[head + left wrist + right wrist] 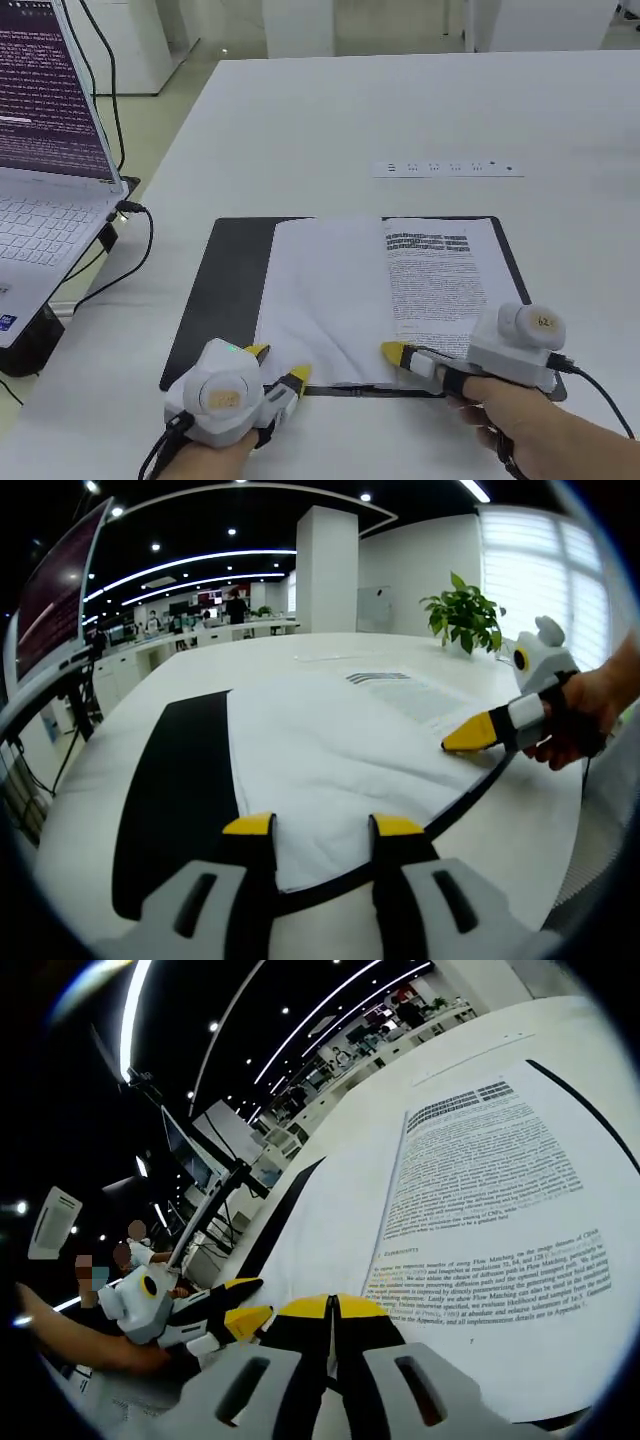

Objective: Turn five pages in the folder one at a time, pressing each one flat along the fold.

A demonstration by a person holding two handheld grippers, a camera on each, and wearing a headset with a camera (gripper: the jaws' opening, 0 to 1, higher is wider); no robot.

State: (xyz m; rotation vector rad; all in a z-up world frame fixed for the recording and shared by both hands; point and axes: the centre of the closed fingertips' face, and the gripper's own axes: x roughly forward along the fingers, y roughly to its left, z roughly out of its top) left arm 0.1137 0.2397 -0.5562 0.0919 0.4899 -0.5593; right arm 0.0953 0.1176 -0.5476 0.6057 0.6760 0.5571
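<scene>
A black folder (pixel 215 290) lies open on the white table, with a blank turned page (pixel 325 300) on the left and a printed page (pixel 440 280) on the right. My left gripper (pixel 277 364) hovers open at the near edge of the blank page (pixel 320 750), nothing between its yellow-tipped fingers (pixel 250 826). My right gripper (pixel 392 352) is shut, its tip resting at the bottom of the fold between the pages; in the right gripper view the closed fingertips (pixel 310 1307) sit at the printed page (pixel 500 1190). The right gripper (pixel 470 735) also appears in the left gripper view.
An open laptop (pixel 40 190) with cables (pixel 130 215) stands at the left of the table. A white power strip (pixel 448 168) lies beyond the folder. A potted plant (pixel 462 610) stands far off. Bare tabletop (pixel 400 110) spreads behind the folder.
</scene>
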